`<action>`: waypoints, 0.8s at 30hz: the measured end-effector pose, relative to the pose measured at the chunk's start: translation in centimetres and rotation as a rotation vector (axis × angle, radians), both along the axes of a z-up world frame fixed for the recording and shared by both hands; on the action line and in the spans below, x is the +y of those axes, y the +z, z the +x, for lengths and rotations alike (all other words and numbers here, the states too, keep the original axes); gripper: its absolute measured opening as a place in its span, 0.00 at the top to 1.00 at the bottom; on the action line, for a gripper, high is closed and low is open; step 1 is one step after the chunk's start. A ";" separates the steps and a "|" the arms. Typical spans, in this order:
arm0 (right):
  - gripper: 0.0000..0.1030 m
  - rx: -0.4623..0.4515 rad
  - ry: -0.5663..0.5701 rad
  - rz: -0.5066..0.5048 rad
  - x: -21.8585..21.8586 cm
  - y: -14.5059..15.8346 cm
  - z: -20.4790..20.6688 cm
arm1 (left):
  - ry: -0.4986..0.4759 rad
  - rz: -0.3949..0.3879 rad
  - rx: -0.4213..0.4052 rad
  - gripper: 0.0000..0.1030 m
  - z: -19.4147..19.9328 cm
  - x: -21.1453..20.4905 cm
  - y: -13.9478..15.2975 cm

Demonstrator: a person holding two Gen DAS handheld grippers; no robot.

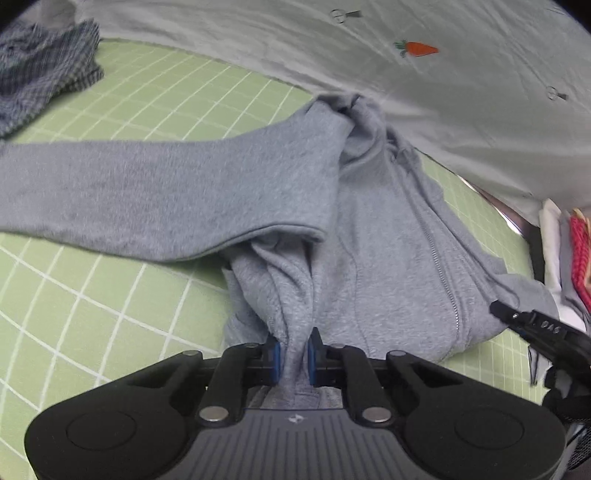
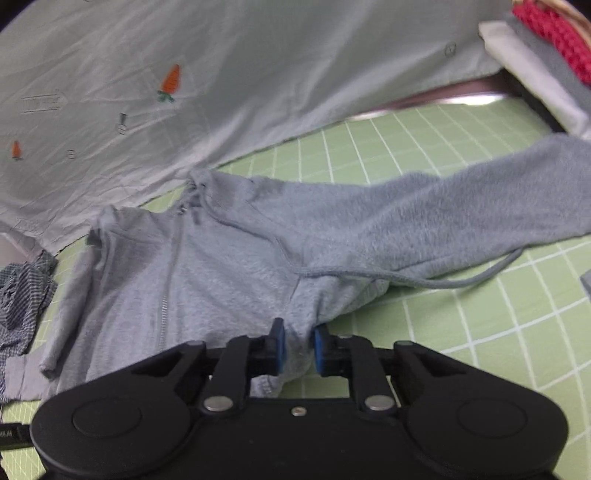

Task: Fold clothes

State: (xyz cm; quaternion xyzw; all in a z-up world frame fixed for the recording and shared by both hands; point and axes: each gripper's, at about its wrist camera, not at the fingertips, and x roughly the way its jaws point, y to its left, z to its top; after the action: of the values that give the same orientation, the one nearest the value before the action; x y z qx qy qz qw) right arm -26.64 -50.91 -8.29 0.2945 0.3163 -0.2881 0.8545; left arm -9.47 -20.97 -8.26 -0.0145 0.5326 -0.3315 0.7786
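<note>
A grey hoodie (image 1: 388, 236) of soft, fuzzy fleece lies rumpled on the green table (image 1: 92, 302), whose surface is a mat ruled with a white grid. A metal zipper (image 1: 441, 266) runs down the front, and a thin drawstring (image 2: 461, 282) trails toward 3 o'clock in the right wrist view. One long sleeve (image 1: 147, 199) stretches flat toward 9 o'clock in the left wrist view.

The left gripper (image 1: 294, 350) pinches a gathered bunch of the hoodie's hem between its blue-padded fingers (image 1: 277, 356). The right gripper (image 2: 298, 350) likewise nips a fold of hem fabric between its blue pads.

Behind the hoodie, from 10 to 2 o'clock, a pale creased sheet (image 1: 443, 92) printed with small carrots drapes onto the table. A crumpled blue checked garment (image 1: 40, 74) sits at 10 o'clock, well apart. A red knitted item (image 2: 546, 33) lies at 1 o'clock in the right wrist view.
</note>
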 end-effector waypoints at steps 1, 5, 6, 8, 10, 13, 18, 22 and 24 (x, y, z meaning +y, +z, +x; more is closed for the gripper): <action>0.85 -0.018 0.007 -0.012 0.4 1.1 -0.9 | -0.002 -0.036 0.001 0.87 -0.2 0.6 1.3; 0.86 -0.129 0.009 -0.049 0.4 6.5 -3.3 | -0.001 -0.204 -0.005 0.87 -0.7 3.1 6.7; 0.86 -0.156 0.010 -0.062 0.2 8.0 -3.5 | -0.003 -0.232 -0.027 0.87 -0.5 3.2 8.0; 0.86 -0.210 0.011 -0.086 -0.2 10.9 -3.8 | -0.007 -0.267 -0.064 0.87 0.7 2.5 9.6; 0.86 -0.264 0.012 -0.111 -0.5 13.7 -4.1 | -0.010 -0.299 -0.100 0.87 2.5 1.3 10.4; 0.86 -0.298 0.008 -0.163 -1.8 16.0 0.0 | 0.016 -0.288 -0.161 0.86 6.9 -1.2 9.2; 0.73 -0.241 -0.040 -0.126 -7.4 12.6 9.8 | 0.161 -0.114 -0.142 0.74 14.9 -6.6 4.2; 0.63 -0.099 -0.054 -0.164 -7.8 9.7 12.4 | 0.156 -0.133 -0.184 0.39 15.0 -5.0 3.5; 0.60 -0.076 -0.045 -0.169 -6.6 8.2 11.0 | 0.144 -0.139 -0.171 0.31 14.3 -3.7 2.7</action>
State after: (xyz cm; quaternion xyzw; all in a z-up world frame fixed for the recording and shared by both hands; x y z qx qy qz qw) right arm -15.60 -57.48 -0.06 0.2394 0.2514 -0.3214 0.8810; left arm 4.85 -24.64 -5.59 -0.0780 0.4376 -0.3109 0.8401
